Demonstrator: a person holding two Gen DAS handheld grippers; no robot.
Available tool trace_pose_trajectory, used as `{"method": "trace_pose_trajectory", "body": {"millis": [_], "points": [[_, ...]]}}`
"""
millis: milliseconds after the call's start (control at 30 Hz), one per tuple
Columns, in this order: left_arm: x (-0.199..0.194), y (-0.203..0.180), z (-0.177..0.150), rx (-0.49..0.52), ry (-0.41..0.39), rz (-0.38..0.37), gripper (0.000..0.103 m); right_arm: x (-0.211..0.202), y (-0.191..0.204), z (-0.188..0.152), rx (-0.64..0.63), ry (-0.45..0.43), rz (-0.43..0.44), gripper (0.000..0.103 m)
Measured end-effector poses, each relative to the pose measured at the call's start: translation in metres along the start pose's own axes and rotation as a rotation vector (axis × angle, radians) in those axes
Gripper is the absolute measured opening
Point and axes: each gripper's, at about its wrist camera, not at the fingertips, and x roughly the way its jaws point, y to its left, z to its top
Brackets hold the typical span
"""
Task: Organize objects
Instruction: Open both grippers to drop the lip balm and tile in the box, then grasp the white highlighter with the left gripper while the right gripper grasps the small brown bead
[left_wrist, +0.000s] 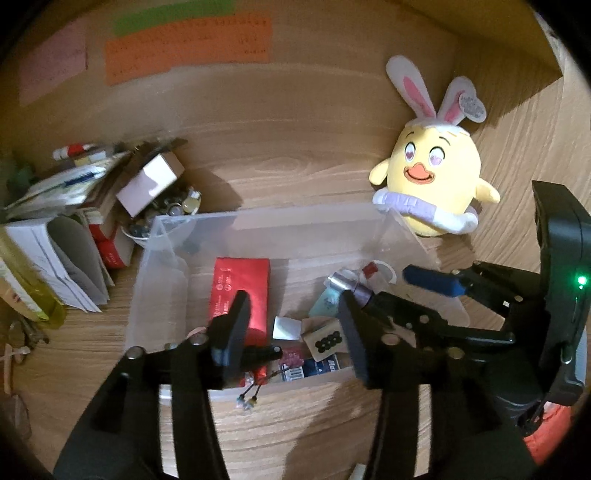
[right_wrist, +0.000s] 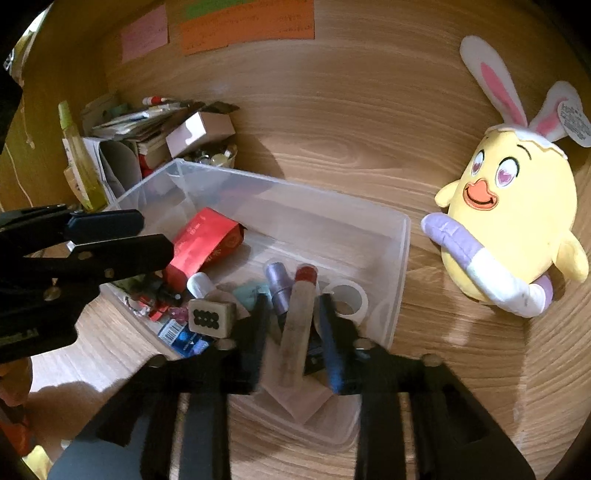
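Note:
A clear plastic bin (left_wrist: 258, 221) (right_wrist: 295, 192) stands on the wooden desk. It holds a red box (left_wrist: 240, 291) (right_wrist: 207, 240), a mahjong tile (left_wrist: 325, 338) (right_wrist: 210, 317), a purple cylinder (right_wrist: 279, 284), a tape roll (right_wrist: 347, 295) and other small items. My left gripper (left_wrist: 295, 332) (right_wrist: 147, 236) hovers open over the bin's near left part, with nothing between its fingers. My right gripper (right_wrist: 295, 332) (left_wrist: 399, 291) stands open over the bin's right part. A whitish tube with a red cap (right_wrist: 300, 317) lies between its fingers, with a gap on each side.
A yellow plush chick with rabbit ears (left_wrist: 436, 177) (right_wrist: 509, 221) sits right of the bin. Books, papers, a small cardboard box (left_wrist: 147, 184) and a yellow-green bottle (right_wrist: 79, 155) crowd the left. Coloured notes (left_wrist: 184, 44) hang on the back wall.

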Motion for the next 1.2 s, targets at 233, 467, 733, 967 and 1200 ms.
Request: {"method": "trace_pose_trajectory", "body": {"millis": [233, 467, 733, 967, 1200], "points": [[-0.028, -0.001, 0.000, 0.007, -0.063, 0.027, 0.073, -0.025, 0.005, 0.003, -0.017, -0.066, -0.016, 0.061], [-0.047, -0.002, -0.007, 0.023, -0.090, 0.050, 0.084, -0.053, 0.014, -0.001, -0.043, -0.128, -0.035, 0.081], [-0.068, -0.002, -0.025, 0.033, -0.095, 0.058, 0.092, -0.078, 0.018, -0.015, -0.045, -0.162, -0.026, 0.082], [-0.071, -0.002, -0.046, 0.051, -0.057, 0.062, 0.094, -0.083, 0.019, -0.034, -0.034, -0.139, -0.003, 0.082], [-0.060, 0.005, -0.075, 0.027, 0.029, 0.057, 0.094, -0.075, 0.026, -0.057, -0.040, -0.086, 0.032, 0.082]]}}
